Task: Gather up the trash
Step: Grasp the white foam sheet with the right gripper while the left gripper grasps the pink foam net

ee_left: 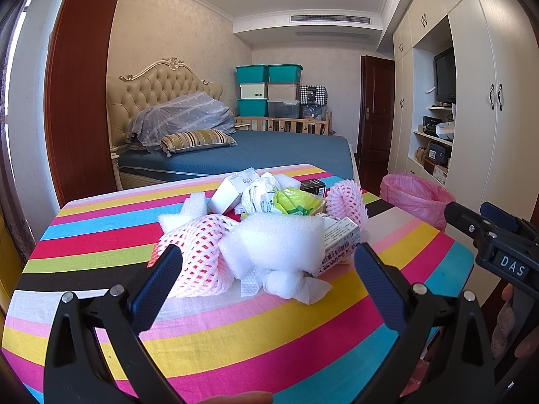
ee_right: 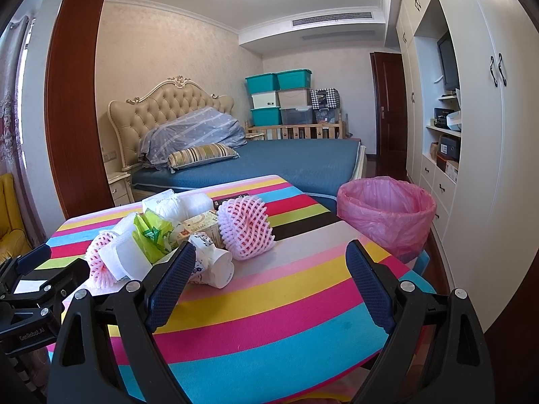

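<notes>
1. Nearest, the left hand-held gripper hovers low over the striped bench, its fingers spread wide and empty. The right hand-held gripper is likewise spread and holding nothing.
2. Just ahead of the left one lies the trash pile – a white foam block, pink foam netting, crumpled tissue, a small barcode carton, a green wrapper and a paper cup.
3. Risk: the pieces touch and overlap, so closing on one could drag or scatter neighbours off the bench; light foam may slip out.
4. Farther right, beyond the bench edge, stands the pink-lined bin – a short drop could miss it.
5. Behind are a bed and stacked storage boxes, well clear.
</notes>
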`<state>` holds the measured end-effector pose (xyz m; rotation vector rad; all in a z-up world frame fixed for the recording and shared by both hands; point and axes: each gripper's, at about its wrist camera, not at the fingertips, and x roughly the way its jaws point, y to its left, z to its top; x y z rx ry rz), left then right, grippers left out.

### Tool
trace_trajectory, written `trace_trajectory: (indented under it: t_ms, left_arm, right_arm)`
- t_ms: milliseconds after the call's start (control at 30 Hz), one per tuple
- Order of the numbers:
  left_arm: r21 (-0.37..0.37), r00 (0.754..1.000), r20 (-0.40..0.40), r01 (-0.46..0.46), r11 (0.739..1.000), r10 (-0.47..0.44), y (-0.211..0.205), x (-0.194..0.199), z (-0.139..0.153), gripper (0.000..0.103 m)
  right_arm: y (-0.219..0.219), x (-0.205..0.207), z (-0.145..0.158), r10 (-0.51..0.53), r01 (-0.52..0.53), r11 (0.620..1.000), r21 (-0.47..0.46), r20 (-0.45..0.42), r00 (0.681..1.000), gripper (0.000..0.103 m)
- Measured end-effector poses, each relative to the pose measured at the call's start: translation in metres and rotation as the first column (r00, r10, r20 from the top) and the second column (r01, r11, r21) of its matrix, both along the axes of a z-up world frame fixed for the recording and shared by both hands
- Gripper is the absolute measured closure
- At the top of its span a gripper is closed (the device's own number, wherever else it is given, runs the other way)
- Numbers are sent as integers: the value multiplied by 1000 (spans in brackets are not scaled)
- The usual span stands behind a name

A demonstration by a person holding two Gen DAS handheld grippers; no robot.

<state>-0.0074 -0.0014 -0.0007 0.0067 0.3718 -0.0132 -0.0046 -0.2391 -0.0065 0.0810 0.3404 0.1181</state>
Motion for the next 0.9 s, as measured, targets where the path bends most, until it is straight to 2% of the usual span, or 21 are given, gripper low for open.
trace_trajectory:
  t_ms: [400, 567, 800, 900]
  left_arm:
    - [-19, 1000, -11, -14, 1000, 14, 11, -2, -4, 4]
    - [19, 998, -18, -62, 998, 62, 22, -4, -5, 4]
    - [1, 987, -73, -141, 990, 141, 62, -2, -13, 4]
    - [-13, 979, -124, -165, 986, 163, 83, 0, -21, 5]
  right_arm:
    - [-2, 5, -2, 18, -18, 1000, 6, -36, 999, 18]
    - [2, 14, -2, 44, -45, 999, -3, -63, 997, 18]
    - [28, 32, -8, 153, -159, 986, -41, -107, 982, 18]
    - [47, 38, -8, 209, -217, 973, -71, -108, 972, 18]
